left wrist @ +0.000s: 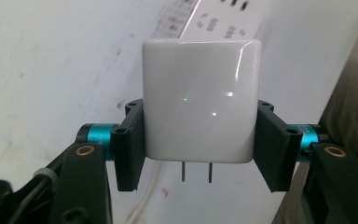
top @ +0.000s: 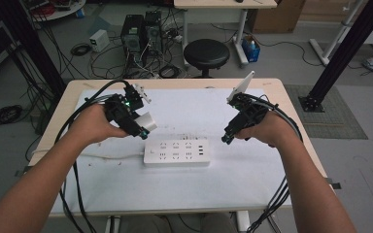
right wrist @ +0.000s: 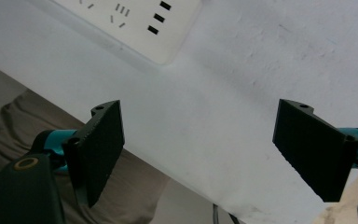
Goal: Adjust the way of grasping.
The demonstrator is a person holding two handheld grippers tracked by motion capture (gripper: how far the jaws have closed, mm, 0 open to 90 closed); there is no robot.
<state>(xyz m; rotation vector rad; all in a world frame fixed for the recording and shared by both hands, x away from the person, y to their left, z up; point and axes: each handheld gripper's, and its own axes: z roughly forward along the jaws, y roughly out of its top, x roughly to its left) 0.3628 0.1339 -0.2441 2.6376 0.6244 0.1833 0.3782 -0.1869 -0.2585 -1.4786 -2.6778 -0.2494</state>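
From the high view, a white power strip (top: 177,152) lies flat near the middle of the worktop (top: 184,194), which is covered by a white sheet, and its cord runs off to the left. The left gripper (top: 145,127) hangs just above and to the left of the strip's far left corner, gripping a white charger (top: 147,121). The right gripper (top: 227,139) hovers just right of the strip's right end, apart from it, tilted down toward the sheet. A forearm comes in from the near edge on each side. Beyond the far edge of the worktop stand a black stool (top: 206,53) and two computer towers (top: 141,31) among loose cables on the floor.

In the left gripper view, the fingers (left wrist: 129,149) are clamped on the two sides of the charger (left wrist: 200,100), a glossy white block with rounded corners. Its two metal prongs (left wrist: 196,171) stick out toward the camera between the fingers. The power strip (left wrist: 219,21) shows farther off, past the charger's top edge.

In the right gripper view, the fingers (right wrist: 98,147) stand wide apart with nothing between them, above the white sheet near the worktop's edge. One corner of the power strip (right wrist: 140,28) shows at the upper left, well clear of both fingers.
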